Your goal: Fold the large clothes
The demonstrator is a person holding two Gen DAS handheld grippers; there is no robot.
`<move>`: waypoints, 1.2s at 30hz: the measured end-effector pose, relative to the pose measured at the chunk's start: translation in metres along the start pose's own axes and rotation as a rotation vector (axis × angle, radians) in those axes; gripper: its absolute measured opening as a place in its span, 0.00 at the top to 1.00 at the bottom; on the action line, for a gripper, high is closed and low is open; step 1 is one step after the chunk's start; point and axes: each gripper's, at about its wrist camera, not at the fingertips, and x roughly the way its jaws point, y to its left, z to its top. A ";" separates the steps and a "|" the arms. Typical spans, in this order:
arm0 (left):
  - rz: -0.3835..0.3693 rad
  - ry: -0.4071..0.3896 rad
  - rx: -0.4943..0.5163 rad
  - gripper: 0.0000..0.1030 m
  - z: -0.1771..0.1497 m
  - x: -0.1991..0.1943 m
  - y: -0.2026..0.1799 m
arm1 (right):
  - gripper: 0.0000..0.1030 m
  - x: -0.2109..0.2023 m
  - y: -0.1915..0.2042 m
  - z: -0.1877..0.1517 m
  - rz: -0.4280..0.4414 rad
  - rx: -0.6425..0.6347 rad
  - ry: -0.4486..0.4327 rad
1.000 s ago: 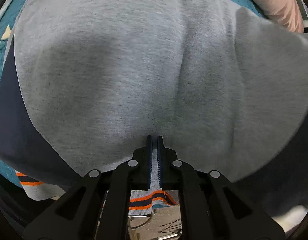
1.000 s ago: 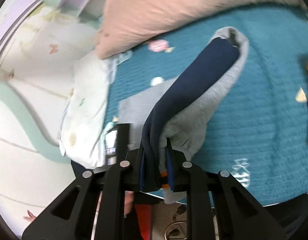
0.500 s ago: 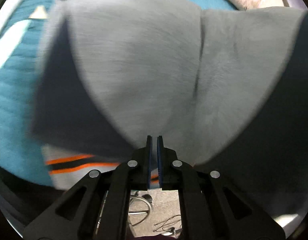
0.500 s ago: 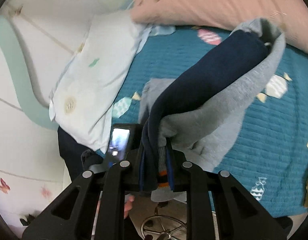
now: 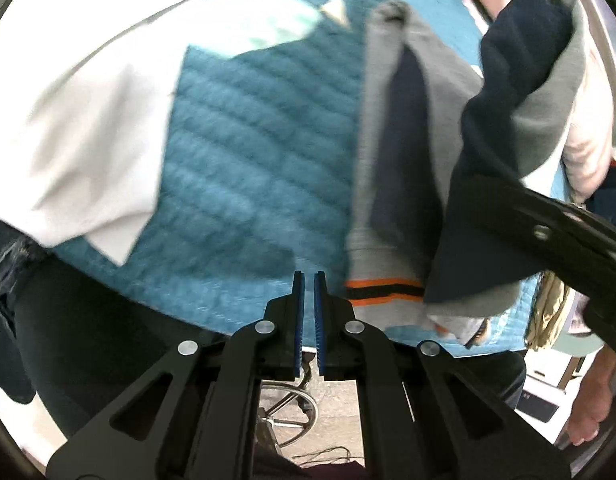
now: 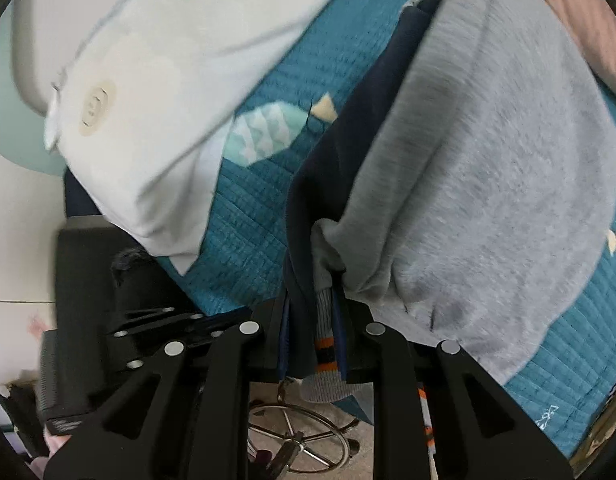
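My right gripper (image 6: 312, 320) is clamped on a thick bunch of the sweater (image 6: 488, 168), navy and grey layers plus the striped hem, with the body draped ahead and to its right over the quilt (image 6: 244, 216). My left gripper (image 5: 309, 300) is nearly closed on nothing, with the sweater off to its right. The risk I see: holding by one bunched corner, the layers could slide apart and the fold skew as I lay it. The pillow (image 6: 156, 80) ahead-left could catch a trailing edge.
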 end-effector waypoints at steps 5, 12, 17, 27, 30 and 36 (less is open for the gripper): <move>0.001 0.006 -0.014 0.95 -0.004 -0.004 0.022 | 0.82 0.035 0.003 0.008 -0.023 0.001 0.050; 0.016 -0.016 0.005 0.84 0.002 -0.013 0.010 | 0.51 0.044 0.001 -0.001 0.101 0.041 0.068; 0.021 -0.058 0.055 0.84 0.003 -0.029 -0.021 | 0.49 0.016 -0.018 -0.011 0.241 0.133 0.006; -0.031 -0.013 0.157 0.85 0.013 0.010 -0.061 | 0.92 -0.038 -0.085 -0.058 0.053 0.271 -0.140; -0.013 0.065 0.121 0.98 0.016 0.035 -0.059 | 0.95 -0.014 -0.105 -0.077 -0.036 0.320 -0.086; 0.042 0.082 0.187 0.99 -0.003 0.032 -0.054 | 0.96 -0.002 -0.123 -0.095 -0.042 0.393 -0.033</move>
